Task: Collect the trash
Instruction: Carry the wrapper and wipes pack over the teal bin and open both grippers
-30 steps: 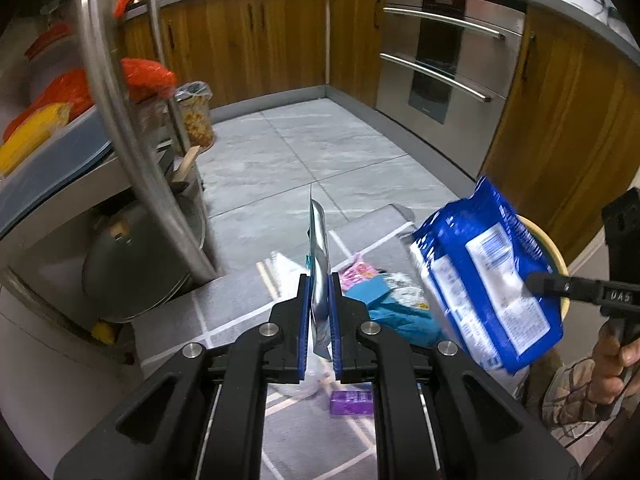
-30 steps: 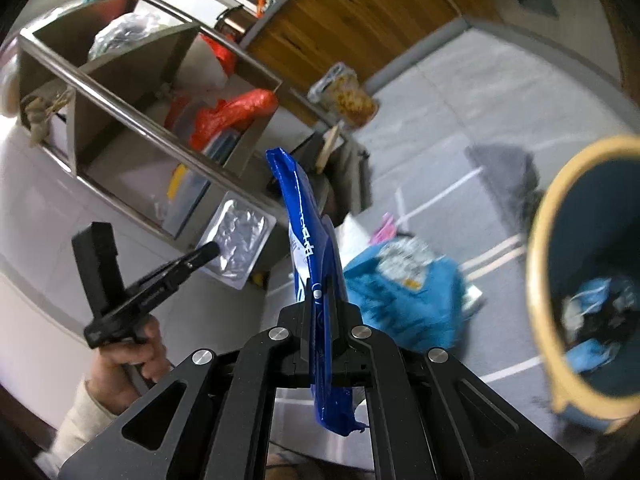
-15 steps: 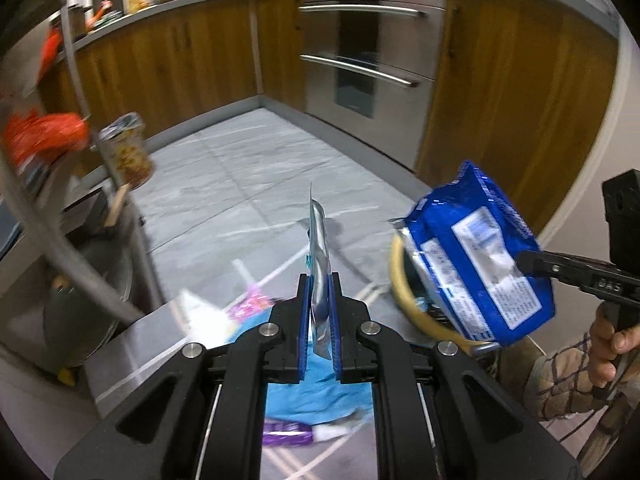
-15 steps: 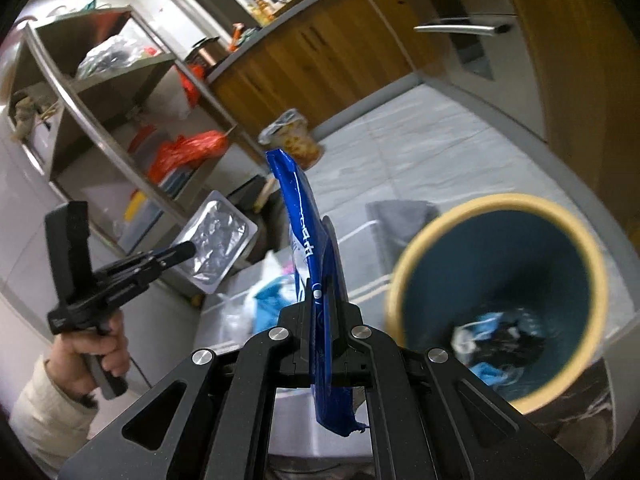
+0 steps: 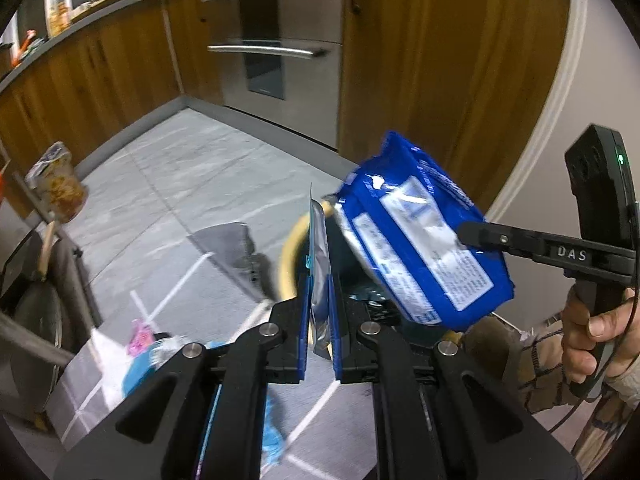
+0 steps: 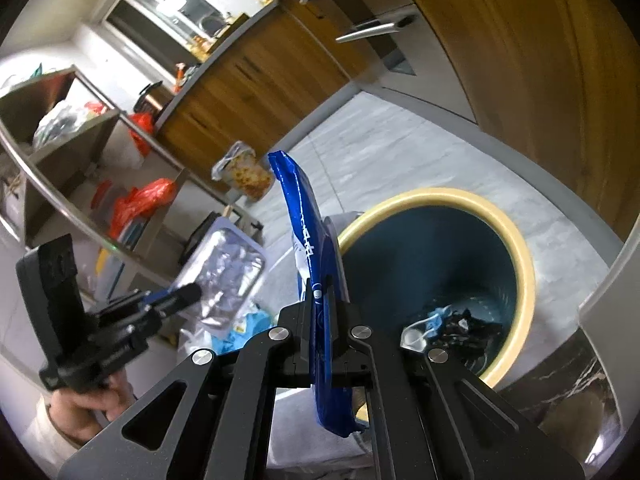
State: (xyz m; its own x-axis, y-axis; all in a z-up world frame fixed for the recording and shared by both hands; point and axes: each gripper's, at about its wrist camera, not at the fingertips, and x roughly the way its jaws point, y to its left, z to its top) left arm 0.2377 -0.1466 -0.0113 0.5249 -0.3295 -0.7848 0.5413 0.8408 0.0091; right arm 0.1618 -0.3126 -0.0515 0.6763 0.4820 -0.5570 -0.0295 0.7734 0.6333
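The right wrist view alone looks into the yellow-rimmed bin [image 6: 516, 248], just right of the right tongs [image 6: 322, 300]; crumpled wrappers [image 6: 448, 320] lie at its bottom. Those tongs are clenched on a blue snack bag [image 6: 308, 240], edge-on, long axis running up and away. The left tongs [image 5: 319, 292] grip a silver foil pack [image 5: 318, 240], upright, just left of that bag.
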